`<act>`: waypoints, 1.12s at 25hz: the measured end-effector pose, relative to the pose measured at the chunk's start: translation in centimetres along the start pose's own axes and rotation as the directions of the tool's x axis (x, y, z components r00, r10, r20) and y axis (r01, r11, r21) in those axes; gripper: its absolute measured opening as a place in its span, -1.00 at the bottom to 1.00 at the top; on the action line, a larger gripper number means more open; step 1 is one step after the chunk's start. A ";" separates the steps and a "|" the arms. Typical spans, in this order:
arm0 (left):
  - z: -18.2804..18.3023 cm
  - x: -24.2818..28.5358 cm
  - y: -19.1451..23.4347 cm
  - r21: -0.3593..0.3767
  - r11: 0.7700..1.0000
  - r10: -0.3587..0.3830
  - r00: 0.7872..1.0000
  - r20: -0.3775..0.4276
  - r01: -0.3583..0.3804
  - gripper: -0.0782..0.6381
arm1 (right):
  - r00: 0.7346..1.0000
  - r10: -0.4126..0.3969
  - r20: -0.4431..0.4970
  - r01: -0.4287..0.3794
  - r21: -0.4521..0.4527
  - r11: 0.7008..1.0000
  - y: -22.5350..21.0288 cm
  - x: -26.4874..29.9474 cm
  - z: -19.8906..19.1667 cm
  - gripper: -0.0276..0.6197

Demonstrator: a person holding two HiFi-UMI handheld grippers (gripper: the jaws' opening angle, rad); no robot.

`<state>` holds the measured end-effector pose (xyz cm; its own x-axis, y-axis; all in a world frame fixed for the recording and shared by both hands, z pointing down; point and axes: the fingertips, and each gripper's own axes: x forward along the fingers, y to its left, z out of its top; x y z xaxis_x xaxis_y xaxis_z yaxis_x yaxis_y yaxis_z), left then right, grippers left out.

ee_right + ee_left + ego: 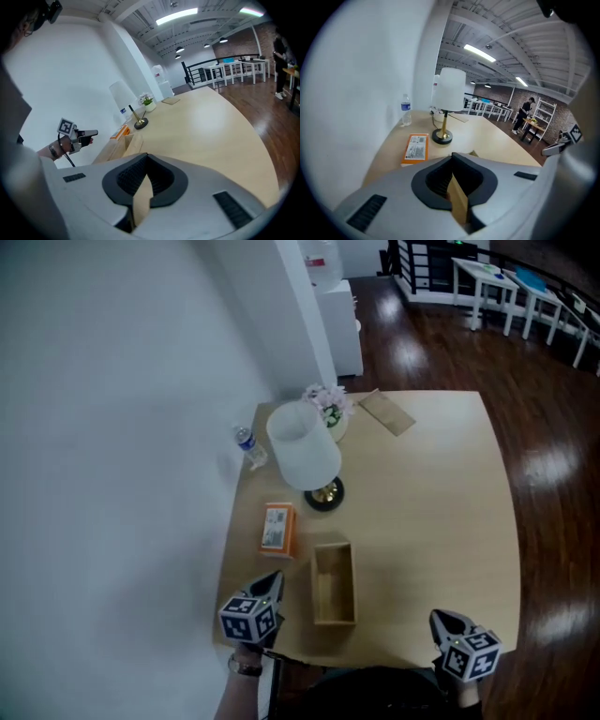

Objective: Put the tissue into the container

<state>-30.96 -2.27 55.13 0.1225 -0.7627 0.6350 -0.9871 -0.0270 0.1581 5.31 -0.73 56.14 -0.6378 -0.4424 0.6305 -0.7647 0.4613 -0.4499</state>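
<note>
The left claw (274,579) hangs over the near left corner of the table (431,521), its jaws closed together with nothing between them. Far ahead of it, by the wall at the table's left edge, a bottle (249,446) stands upright. Just ahead of this claw the orange tissue pack (277,528) lies flat on the table, outside the box. The wooden box (334,583), open-topped and empty, sits ahead and to the right of the left claw, near the pack but not touching it. Beyond both stands a lamp (303,446) with a white shade, with flowers (328,401) behind it and a brown card (386,412) farther right at the far edge. The right claw (442,620) is at the near edge, well to the right of the box, its jaws also together and empty.
</note>
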 end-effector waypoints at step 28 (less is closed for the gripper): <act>-1.6 14.7 14.0 -0.079 0.989 0.110 0.981 -0.161 -0.124 0.19 | 0.980 -0.198 0.004 0.198 0.011 0.980 3.6 -1.4 -1.0 -0.90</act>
<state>-42.83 -12.83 67.83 0.0281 -0.6473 0.7617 -0.9833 0.1190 0.1374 3.55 2.34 54.30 -0.4742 -0.5282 0.7044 -0.8767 0.3564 -0.3229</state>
